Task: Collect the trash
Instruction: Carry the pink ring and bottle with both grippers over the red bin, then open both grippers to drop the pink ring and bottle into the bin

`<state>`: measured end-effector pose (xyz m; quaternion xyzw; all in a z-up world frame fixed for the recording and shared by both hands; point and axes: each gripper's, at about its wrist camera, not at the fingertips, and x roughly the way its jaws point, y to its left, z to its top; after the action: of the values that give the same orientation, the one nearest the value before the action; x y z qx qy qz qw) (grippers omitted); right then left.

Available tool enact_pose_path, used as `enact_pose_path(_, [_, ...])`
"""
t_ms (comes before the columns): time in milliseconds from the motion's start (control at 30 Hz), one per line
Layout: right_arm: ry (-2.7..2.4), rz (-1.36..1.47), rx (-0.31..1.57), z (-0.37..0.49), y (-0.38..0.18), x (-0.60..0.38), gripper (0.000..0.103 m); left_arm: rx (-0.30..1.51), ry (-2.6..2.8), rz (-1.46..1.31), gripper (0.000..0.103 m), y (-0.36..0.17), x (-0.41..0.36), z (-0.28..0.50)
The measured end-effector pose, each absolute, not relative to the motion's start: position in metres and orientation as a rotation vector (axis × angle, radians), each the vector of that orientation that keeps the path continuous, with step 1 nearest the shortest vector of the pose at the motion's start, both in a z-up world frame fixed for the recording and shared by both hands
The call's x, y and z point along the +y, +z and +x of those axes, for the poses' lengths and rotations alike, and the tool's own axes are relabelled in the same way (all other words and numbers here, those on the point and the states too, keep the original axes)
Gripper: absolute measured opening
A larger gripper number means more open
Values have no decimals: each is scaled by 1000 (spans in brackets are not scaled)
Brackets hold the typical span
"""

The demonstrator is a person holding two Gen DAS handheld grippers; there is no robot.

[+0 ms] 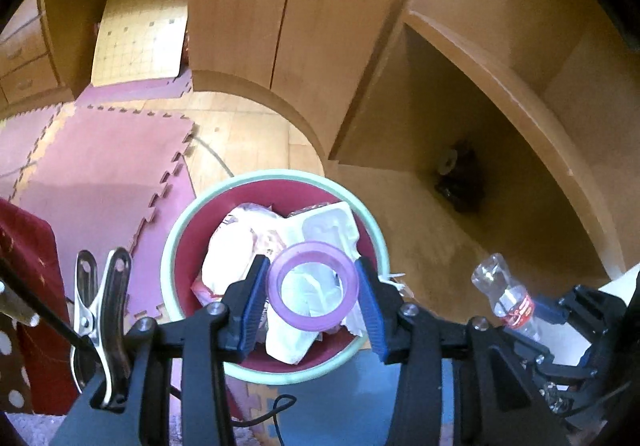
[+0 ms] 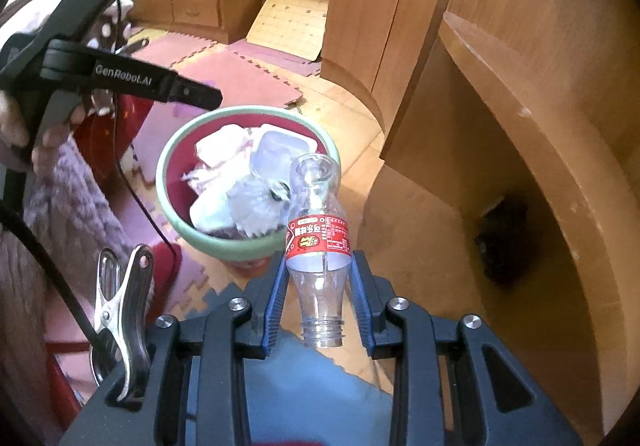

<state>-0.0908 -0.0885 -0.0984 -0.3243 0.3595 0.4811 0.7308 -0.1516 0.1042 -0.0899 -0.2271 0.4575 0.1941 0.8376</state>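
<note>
The left gripper (image 1: 313,288) squeezes a purple ring (image 1: 313,286) right above the trash bin (image 1: 170,246) (already full of white wrappers). The right gripper (image 2: 318,286) squeezes an empty bottle (image 2: 319,242) just beside it.

Your left claw (image 1: 313,288) and right claw (image 2: 318,300) are black frames with ribbed blue pads (image 2: 275,306), silver screws (image 2: 237,303), steel spring clips (image 2: 124,320) and black cables (image 2: 60,278).
</note>
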Motion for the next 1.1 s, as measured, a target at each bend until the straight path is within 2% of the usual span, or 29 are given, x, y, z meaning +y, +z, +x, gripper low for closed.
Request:
enact_pose_path(200, [1077, -630, 792, -87, -99, -54, 32, 997, 429, -508, 45, -107, 124, -153])
enact_pose_path(433, [1108, -647, 823, -88, -143, -9, 32, 1007, 447, -549, 45, -139, 147, -151])
enact_pose_path(800, [1110, -612, 851, -73, -171, 20, 32, 1045, 450, -616, 45, -194, 164, -154])
enact_pose_path(1100, [1108, -639, 914, -73, -203, 44, 32, 1054, 466, -669, 45, -215, 177, -163])
